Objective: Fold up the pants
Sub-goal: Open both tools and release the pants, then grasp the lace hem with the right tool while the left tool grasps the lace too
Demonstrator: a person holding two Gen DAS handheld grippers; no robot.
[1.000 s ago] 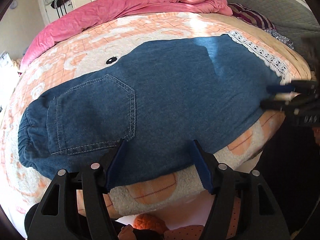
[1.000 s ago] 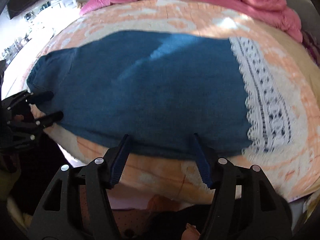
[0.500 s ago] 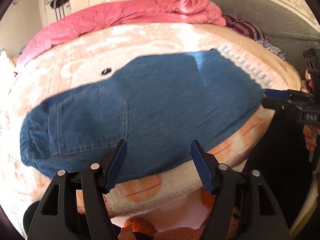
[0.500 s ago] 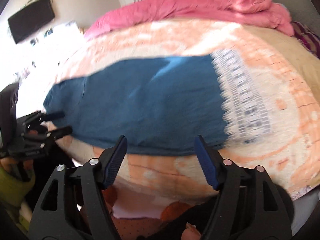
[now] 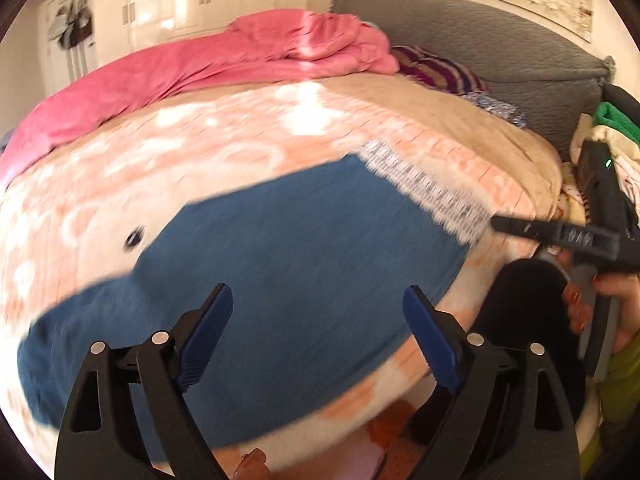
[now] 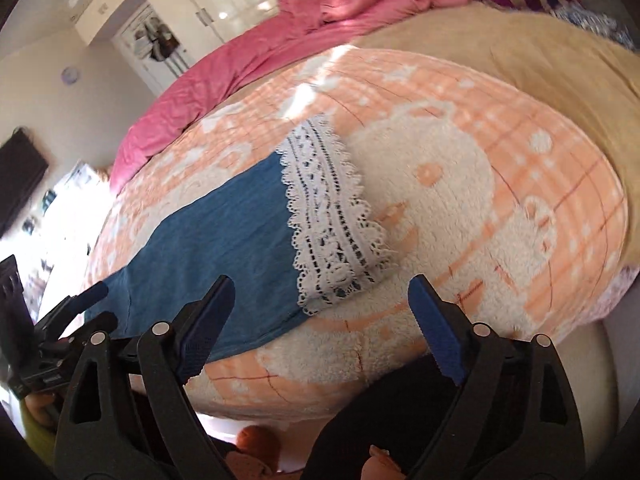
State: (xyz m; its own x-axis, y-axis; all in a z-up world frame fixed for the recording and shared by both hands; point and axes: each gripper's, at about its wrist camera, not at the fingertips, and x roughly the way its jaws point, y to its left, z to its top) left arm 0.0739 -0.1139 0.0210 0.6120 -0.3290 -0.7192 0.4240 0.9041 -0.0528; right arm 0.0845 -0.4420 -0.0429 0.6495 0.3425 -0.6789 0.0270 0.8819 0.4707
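Denim pants (image 5: 280,280) with a lace cuff (image 6: 332,224) are lying flat on the fleece blanket (image 6: 500,184) of the bed. Left gripper (image 5: 318,332) and right gripper (image 6: 320,316) are hovering above, fingers spread, gripping nothing. Soft, limp cloth probably suits pinching at cuff and waistband; motion blur is obscuring the waistband.

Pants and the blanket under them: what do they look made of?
Pants: likely thin denim, matte blue with a fine weave; the hem trim is white openwork lace. Blanket: probably plush fleece, with a nubby pile in peach and white.
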